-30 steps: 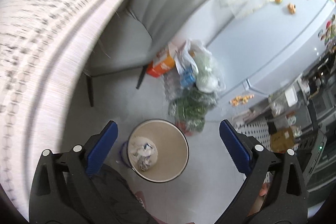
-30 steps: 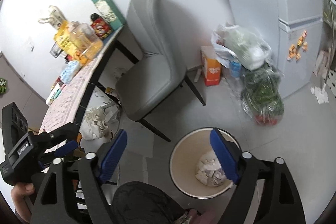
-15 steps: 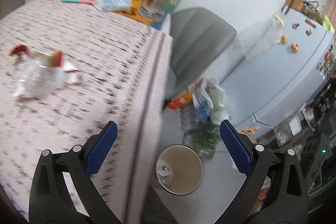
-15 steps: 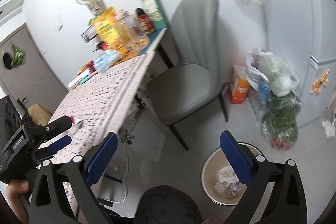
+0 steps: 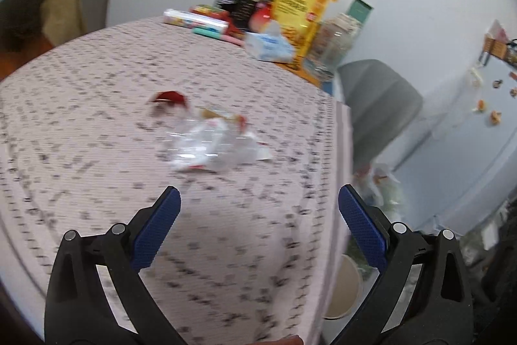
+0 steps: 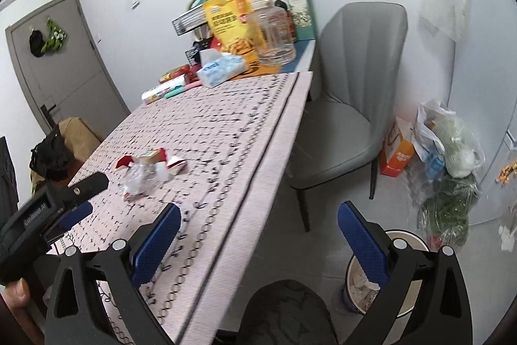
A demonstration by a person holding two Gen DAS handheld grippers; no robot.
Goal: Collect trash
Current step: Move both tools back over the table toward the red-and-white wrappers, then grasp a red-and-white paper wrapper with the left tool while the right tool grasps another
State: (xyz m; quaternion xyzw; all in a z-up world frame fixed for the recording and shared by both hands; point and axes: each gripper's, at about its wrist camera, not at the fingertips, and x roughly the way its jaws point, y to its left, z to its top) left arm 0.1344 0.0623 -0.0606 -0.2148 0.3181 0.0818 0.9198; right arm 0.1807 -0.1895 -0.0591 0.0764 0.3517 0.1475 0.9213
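Trash is lying ahead of both your grippers on the table (image 6: 245,131), and neither tool is touching it. Your left gripper (image 5: 258,222) is hovering with its blue pads spread wide and nothing between them; your right gripper (image 6: 258,235) is standing just as wide, also empty, over the table's near edge. Looking outward from the left gripper, the crumpled clear wrapper (image 5: 210,147) is sitting straight ahead, slightly left of centre, with its long axis running roughly across your jaws. Just beyond it, a torn red scrap (image 5: 169,97) is lying apart from the wrapper, further left. From your right gripper, the same cluster is lying ahead and well to the left, so your left hand is looking like the nearer one for this pick. You are counting one clear wrapper and at least two red-and-white scraps around it; blur is hiding whether there are more. One trash bin (image 6: 404,277) is waiting on the floor below your right gripper, beside the single grey chair (image 6: 349,105).
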